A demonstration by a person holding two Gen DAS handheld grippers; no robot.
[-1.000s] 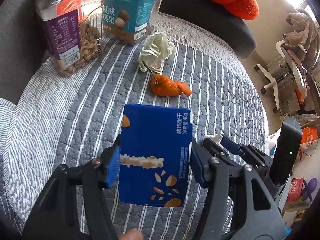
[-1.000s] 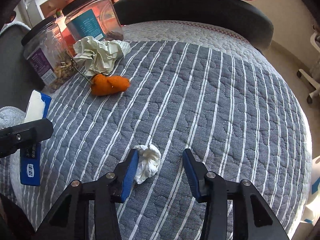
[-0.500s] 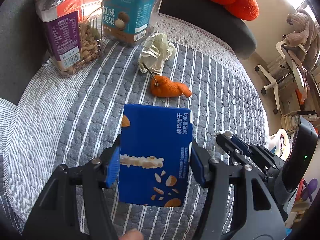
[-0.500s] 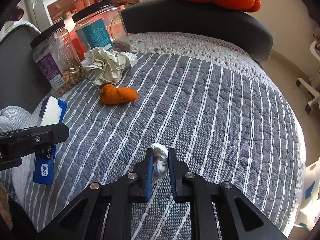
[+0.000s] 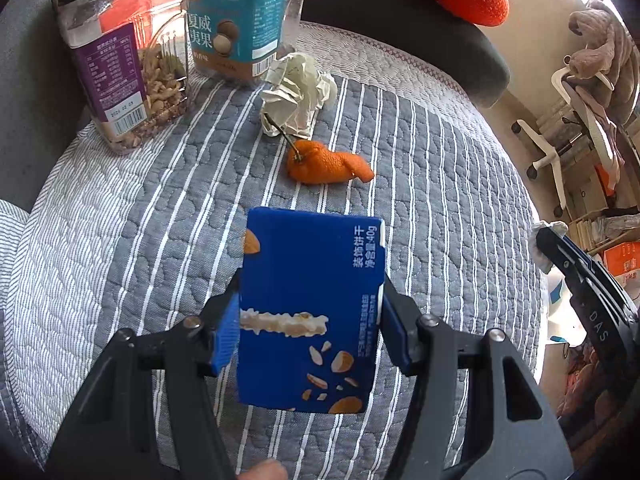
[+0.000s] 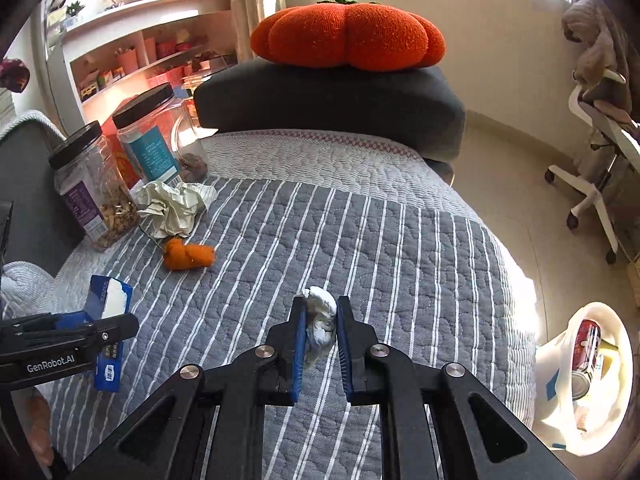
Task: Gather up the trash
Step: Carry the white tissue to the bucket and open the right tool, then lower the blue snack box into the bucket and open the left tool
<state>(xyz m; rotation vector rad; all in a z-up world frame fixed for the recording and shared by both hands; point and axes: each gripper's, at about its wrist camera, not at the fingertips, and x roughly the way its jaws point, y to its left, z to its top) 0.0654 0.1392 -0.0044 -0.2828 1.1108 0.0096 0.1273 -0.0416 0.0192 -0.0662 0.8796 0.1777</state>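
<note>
**Both hand-held grippers carry trash above the striped cover**

The right hand-held gripper (image 6: 321, 322) is clamped on a small white tissue wad (image 6: 320, 326); its blue pads squeeze the wad from both sides and the wad hangs clear of the quilted, grey-and-white striped cover (image 6: 400, 248) below. From the left wrist view the same wad (image 5: 549, 236) shows at the tip of that gripper, out past the cover's right edge.

The left hand-held gripper (image 5: 312, 326) is at a middling width, its pads pressed on the two sides of a blue snack box (image 5: 310, 308), which stands upright between them above the cover.

Beyond the box an orange peel (image 5: 326, 166) with a thin stem lies on the cover. Just behind it, and touching the stem's end, sits a crumpled ball of pale paper (image 5: 298, 94). Farther back, at the cover's left edge, stand two clear plastic jars: a purple-labelled jar (image 5: 120, 60) holding nuts and a teal-labelled jar (image 5: 240, 24) beside it.

Behind the cover a dark cushion (image 6: 332, 108) carries an orange pumpkin pillow (image 6: 348, 36). On the floor to the right, beside the cover's edge, a white bin (image 6: 588, 376) holds a red can.
</note>
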